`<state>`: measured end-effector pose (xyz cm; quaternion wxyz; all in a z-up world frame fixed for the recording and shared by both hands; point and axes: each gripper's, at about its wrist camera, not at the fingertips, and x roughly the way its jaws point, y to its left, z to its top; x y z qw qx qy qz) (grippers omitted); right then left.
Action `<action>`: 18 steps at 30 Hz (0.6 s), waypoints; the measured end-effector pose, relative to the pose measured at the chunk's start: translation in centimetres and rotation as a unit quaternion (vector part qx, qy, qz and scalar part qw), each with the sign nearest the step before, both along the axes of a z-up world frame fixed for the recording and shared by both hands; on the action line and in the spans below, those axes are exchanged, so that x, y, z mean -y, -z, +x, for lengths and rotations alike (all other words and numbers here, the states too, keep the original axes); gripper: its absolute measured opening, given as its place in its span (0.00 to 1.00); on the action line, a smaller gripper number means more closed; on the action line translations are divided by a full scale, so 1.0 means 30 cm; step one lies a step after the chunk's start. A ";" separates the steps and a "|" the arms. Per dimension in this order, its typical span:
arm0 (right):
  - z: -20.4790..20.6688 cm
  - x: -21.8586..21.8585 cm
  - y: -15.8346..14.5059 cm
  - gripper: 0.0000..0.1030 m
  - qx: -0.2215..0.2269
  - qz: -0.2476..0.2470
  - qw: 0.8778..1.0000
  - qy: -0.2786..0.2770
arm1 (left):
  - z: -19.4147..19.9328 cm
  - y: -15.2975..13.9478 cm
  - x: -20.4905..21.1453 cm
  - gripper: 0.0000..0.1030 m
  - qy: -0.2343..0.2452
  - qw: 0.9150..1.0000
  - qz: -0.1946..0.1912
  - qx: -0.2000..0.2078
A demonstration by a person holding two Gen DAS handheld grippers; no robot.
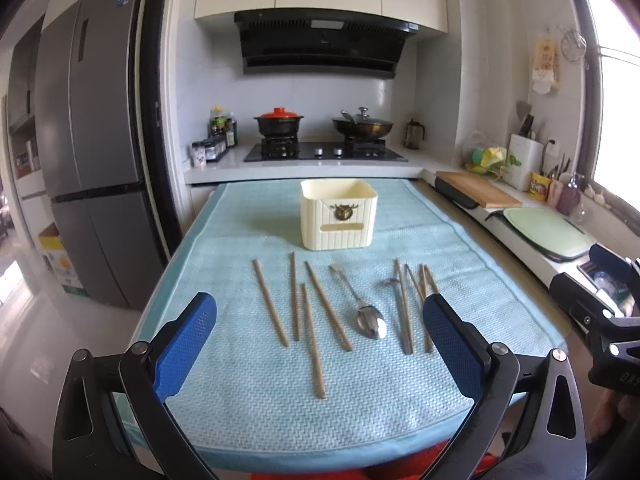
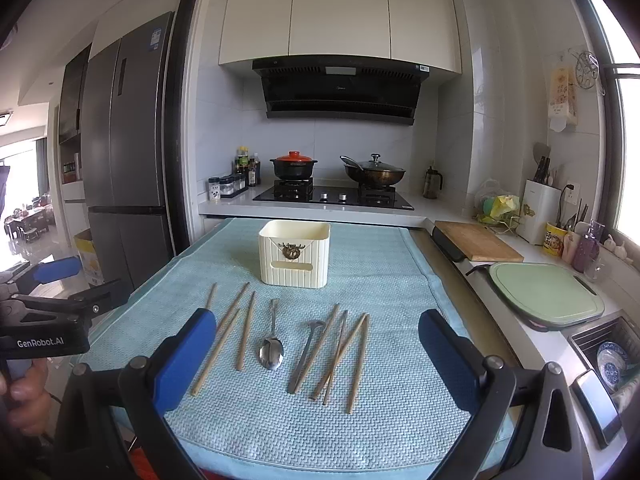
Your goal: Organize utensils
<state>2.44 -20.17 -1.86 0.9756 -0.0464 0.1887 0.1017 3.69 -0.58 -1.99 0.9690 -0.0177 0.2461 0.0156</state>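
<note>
Both sets of tongs hang wide open over the near edge of the table, gripping nothing: left tongs (image 1: 320, 320), right tongs (image 2: 318, 334). On the light blue woven mat (image 1: 360, 400) lie scattered tan wooden chopsticks (image 1: 312, 340), a shiny steel spoon (image 1: 370, 320) roughly in the middle, and a second slim metal utensil (image 2: 306, 356) among the right-hand sticks. The cream ribbed plastic utensil box (image 1: 340, 216) stands upright behind them, apart from everything.

A pale blue waffle-weave cloth (image 1: 360, 400) fills the lower frame; on it, tan wooden chopsticks (image 1: 270, 303), a silver metal spoon (image 1: 370, 322), and centrally a cream ribbed plastic box (image 1: 339, 214).
</note>
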 end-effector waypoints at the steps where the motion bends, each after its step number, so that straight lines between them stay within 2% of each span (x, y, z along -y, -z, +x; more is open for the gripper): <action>1: 0.005 0.002 0.001 1.00 -0.002 0.002 1.000 0.001 | 0.002 0.003 -0.002 1.00 -0.001 1.000 0.002 -0.001; 10: 0.039 0.003 0.016 1.00 -0.025 0.002 1.000 0.015 | 0.020 0.031 -0.018 1.00 -0.012 1.000 0.008 -0.015; 18: 0.047 -0.011 0.019 1.00 -0.027 -0.007 1.000 0.011 | 0.036 0.048 -0.027 1.00 -0.024 0.999 0.019 -0.027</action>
